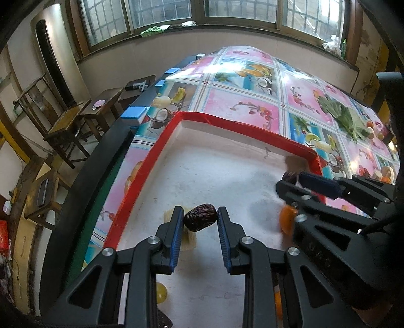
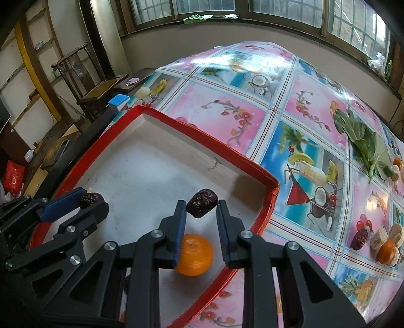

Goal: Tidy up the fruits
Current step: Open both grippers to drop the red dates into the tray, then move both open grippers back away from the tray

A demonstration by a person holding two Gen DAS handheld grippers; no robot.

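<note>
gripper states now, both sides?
Left gripper: shut on a date, over the red tray.
Right gripper: shut on a second date, above the orange.

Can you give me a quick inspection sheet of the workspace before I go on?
Surface: table under a fruit-print tablecloth, glossy.
Job's things: red-rimmed tray holding an orange; one dried date between the left fingers, another dried date between the right fingers; a loose pile of a date, an orange and pale pieces sits on the cloth outside the tray.
Clutter: leafy greens; blue blocks along the table edge.
Grippers: left gripper and right gripper, each above the tray with a date between its fingers.
Cables: nothing seen.
Surroundings: wooden chair, barred windows, a side table.
</note>
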